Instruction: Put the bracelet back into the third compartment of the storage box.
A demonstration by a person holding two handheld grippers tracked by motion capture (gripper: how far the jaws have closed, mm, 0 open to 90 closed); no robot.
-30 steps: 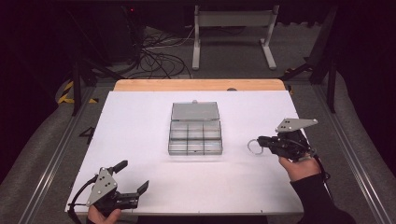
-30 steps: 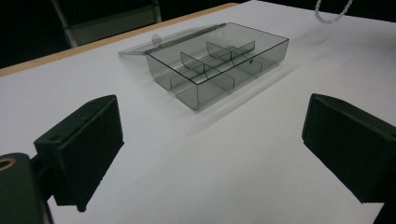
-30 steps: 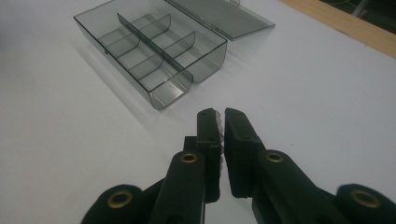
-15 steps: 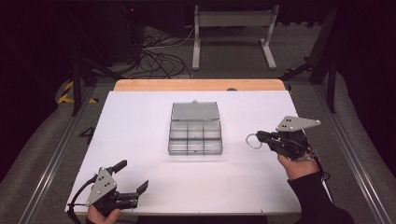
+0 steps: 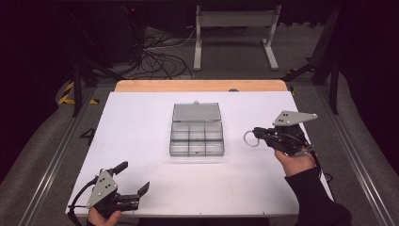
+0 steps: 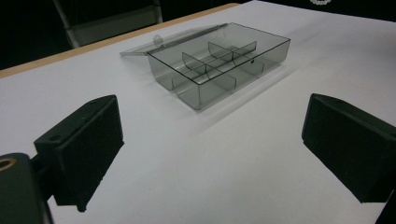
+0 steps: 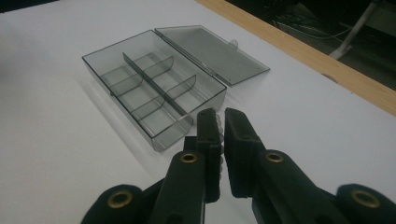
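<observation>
Tabletop [image 5: 141, 141]: a white rectangular sheet, matt and unmarked, bordered along its far edge by a strip of pale wood [image 5: 200, 85].
Compartment box [image 5: 196, 129]: clear grey plastic, set near the middle of the tabletop, slightly toward the far edge; the lid [image 5: 196, 112] is laid open flat toward the far edge, and six compartments are seen, formed by dividers.
Ring [image 5: 250, 138]: a small pale ring pinched at the tip of the right gripper, held above the tabletop, just right of the box and apart from it.
Right gripper [image 5: 256, 135]: held in a hand [image 5: 295, 159] near the right edge, pointed toward the box; its jaws are pressed nearly together on the ring, a ridged pale piece being seen between them in the right gripper view [image 7: 217, 130].
Left gripper [image 5: 133, 178]: held near the near left corner, low over the tabletop; its jaws are spread wide, with bare white surface between them [image 6: 210, 154].
Surround: grey carpeted floor [image 5: 42, 160] with metal rails [image 5: 56, 155] along both sides of the tabletop.
Background: a dark room, a tangle of black cables [image 5: 160, 52] on the floor and a grey metal stand [image 5: 235, 33] beyond the far edge.
</observation>
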